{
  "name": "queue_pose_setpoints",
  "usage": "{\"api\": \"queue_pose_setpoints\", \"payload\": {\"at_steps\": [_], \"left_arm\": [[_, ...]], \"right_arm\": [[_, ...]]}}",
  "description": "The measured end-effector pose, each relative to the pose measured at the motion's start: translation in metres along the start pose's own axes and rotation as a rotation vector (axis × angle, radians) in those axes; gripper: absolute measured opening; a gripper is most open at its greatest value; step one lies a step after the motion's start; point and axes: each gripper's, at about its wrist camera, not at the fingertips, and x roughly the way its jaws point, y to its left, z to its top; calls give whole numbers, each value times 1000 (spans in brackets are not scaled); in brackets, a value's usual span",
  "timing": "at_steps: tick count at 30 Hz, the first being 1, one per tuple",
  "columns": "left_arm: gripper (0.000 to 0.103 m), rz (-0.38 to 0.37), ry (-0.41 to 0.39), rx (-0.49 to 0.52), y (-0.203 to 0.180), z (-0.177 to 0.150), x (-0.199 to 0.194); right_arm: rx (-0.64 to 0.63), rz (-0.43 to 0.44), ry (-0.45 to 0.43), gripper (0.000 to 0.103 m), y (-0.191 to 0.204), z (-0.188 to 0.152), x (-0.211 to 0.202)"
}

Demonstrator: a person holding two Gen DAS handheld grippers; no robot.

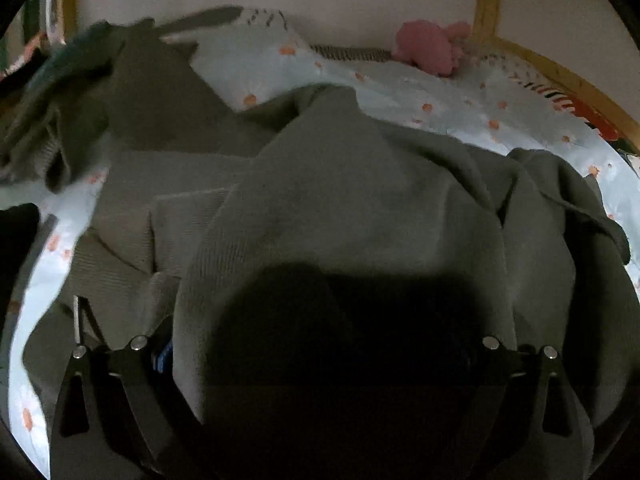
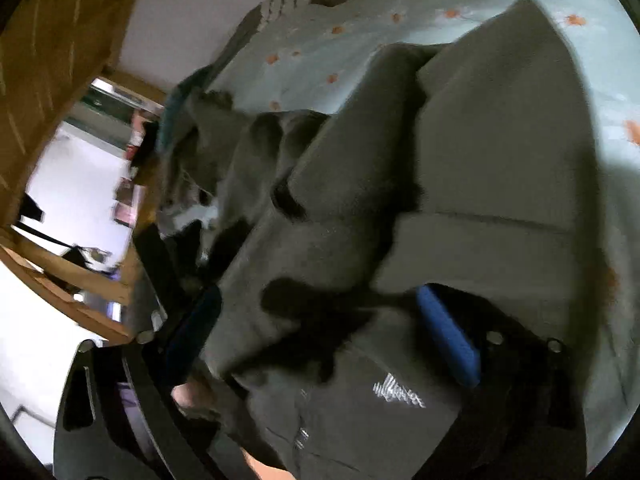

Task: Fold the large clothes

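Two tongs, both spread wide, clamped on nothing; left tongs [image 1: 320,344] buried under draped grey-green garment [image 1: 352,200], fingertips hidden; right tongs [image 2: 320,320] straddling folded garment on bed sheet [image 2: 400,40]; long axis running away from right tongs; right nearer fold edge.

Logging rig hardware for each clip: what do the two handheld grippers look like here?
Both are black angular linkage frames with silver pivot bolts and slotted cut-outs. The right gripper has blue finger pads. The left gripper is mostly draped by grey fabric; only a sliver of blue shows. No cables or sleeves visible.
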Motion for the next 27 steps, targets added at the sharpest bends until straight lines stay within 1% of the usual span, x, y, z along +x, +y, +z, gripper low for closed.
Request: {"api": "queue_pose_setpoints", "payload": {"at_steps": [1, 2, 3, 4, 5, 7, 8, 9, 10, 11, 12, 13, 15, 17, 19, 21, 23, 24, 25, 26, 27], "left_arm": [[96, -3, -4, -5, -1, -1, 0], [96, -10, -14, -15, 0, -2, -3], [96, -22, -41, -39, 4, -4, -9], [96, -29, -65, -62, 4, -3, -10], [96, -33, -84, -82, 2, 1, -5], [96, -47, -124, -127, 3, -2, -16], [96, -46, -134, -140, 1, -4, -19], [96, -40, -138, -146, 0, -6, -20], [96, -41, -129, -147, -1, -5, -16], [96, -38, -121, -145, -2, -7, -14], [96, -26, -120, -135, -5, -10, -12], [96, -24, -123, -132, -2, -9, -11], [96, -25, -120, -132, -1, -9, -12], [96, -29, -113, -130, 0, -8, -12], [96, -27, -109, -122, 1, -7, -12], [96, -22, -111, -120, 0, -9, -13], [96, -12, -115, -128, -1, -11, -17], [96, -15, -129, -143, 1, -12, -21], [96, -26, -149, -166, 4, -12, -27], [96, -39, -176, -202, 8, -12, -35], [96, -51, -201, -242, 13, -10, -42]], "right_arm": [[11, 35, -16, 90, 4, 9, 4], [20, 52, -24, 88, 6, 15, 7], [41, 71, -40, 82, 9, 26, 10], [45, 76, -46, 65, 14, 32, 13], [13, 97, -55, 56, 26, 40, 9], [-41, 123, -78, 49, 47, 50, -4], [-43, 139, -73, 49, 51, 51, -10], [-42, 137, -60, 50, 52, 53, -12], [-42, 103, -34, 58, 49, 52, -11], [-29, 66, 9, 83, 44, 49, -7], [15, 68, 67, 92, 35, 38, -4], [49, 60, 87, 93, 29, 25, -7], [32, 59, 92, 93, 26, 15, -8], [25, 91, 81, 92, 30, -3, -17], [19, 150, 69, 92, 36, -8, -18], [-16, 145, 61, 75, 44, -2, -9], [-16, 110, 80, 24, 48, 10, 8], [-34, 106, 59, 21, 56, 20, 12], [-57, 129, 36, 17, 66, 30, 12], [-71, 159, 21, 16, 75, 38, 13], [-100, 253, -24, 15, 91, 51, 7]]}}
